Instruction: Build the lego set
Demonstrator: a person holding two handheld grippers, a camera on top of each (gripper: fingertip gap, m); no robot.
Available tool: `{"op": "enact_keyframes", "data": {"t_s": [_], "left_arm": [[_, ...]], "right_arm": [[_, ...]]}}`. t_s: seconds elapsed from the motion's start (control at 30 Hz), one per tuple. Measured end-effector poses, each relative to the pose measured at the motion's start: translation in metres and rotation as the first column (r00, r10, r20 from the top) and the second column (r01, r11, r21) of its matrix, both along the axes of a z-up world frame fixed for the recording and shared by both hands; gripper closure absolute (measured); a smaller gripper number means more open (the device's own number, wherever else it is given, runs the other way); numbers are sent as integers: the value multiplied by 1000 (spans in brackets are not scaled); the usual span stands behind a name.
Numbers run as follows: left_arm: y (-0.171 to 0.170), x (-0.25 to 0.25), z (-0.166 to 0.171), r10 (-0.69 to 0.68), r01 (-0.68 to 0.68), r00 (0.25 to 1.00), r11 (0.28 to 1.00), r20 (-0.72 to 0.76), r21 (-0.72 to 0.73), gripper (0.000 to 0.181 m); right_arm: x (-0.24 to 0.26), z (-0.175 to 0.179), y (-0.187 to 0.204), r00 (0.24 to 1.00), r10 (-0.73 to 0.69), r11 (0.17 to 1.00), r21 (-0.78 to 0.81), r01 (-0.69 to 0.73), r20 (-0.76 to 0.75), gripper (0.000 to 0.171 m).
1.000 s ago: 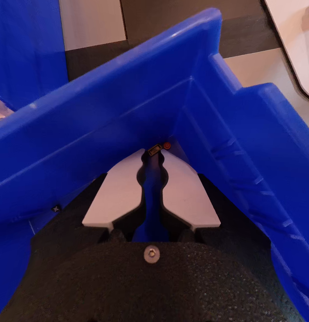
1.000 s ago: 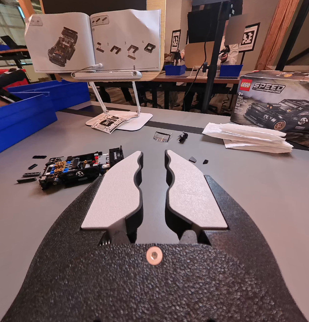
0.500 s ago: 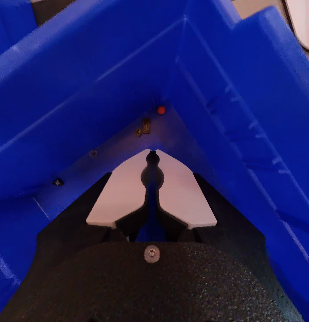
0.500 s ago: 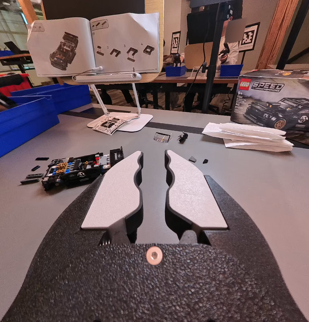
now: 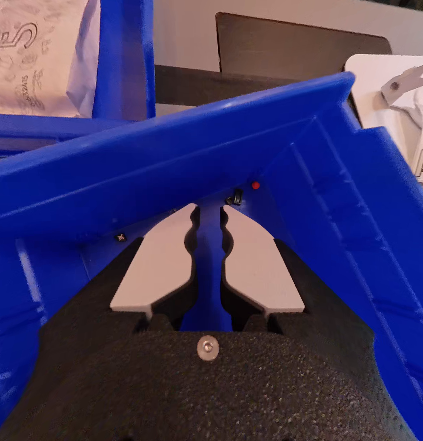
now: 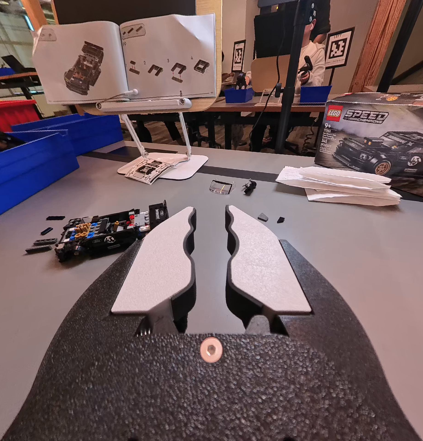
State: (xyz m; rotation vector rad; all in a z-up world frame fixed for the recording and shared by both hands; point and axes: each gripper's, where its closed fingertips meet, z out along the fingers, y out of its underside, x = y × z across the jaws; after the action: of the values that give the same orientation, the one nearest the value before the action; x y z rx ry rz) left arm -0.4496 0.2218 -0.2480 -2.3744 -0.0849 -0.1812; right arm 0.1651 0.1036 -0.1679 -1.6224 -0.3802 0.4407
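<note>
1. While its jaws stand spread with nothing between them, the left gripper (image 5: 208, 208) sits low inside a blue bin (image 5: 337, 214), aimed at the far corner where two walls meet.
2. A red round stud (image 5: 255, 185) and a small black piece (image 5: 237, 197) lie in that corner, just beyond the right fingertip; another black piece (image 5: 121, 237) rests against the left wall.
3. The right gripper (image 6: 210, 208), also spread and empty, hovers over bare grey table (image 6: 349, 262) with open room ahead.
4. The half-built black car (image 6: 105, 235) lies just left of its left finger; loose black plates (image 6: 42, 244) sit farther left.
5. A clear windscreen piece (image 6: 222, 185) lies far ahead, before the instruction-booklet stand (image 6: 162, 164).
</note>
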Motion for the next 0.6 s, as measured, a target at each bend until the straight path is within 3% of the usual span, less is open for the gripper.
{"op": "enact_keyframes", "data": {"t_s": [0.47, 0.6], "left_arm": [[20, 35, -28, -223, 206, 968, 969, -119, -134, 154], [23, 36, -32, -254, 231, 960, 956, -116, -182, 160]], "right_arm": [[-4, -1, -1, 1000, 3, 1000, -3, -2, 17, 148], [-3, -1, -1, 1000, 2, 1000, -5, -2, 14, 148]]}}
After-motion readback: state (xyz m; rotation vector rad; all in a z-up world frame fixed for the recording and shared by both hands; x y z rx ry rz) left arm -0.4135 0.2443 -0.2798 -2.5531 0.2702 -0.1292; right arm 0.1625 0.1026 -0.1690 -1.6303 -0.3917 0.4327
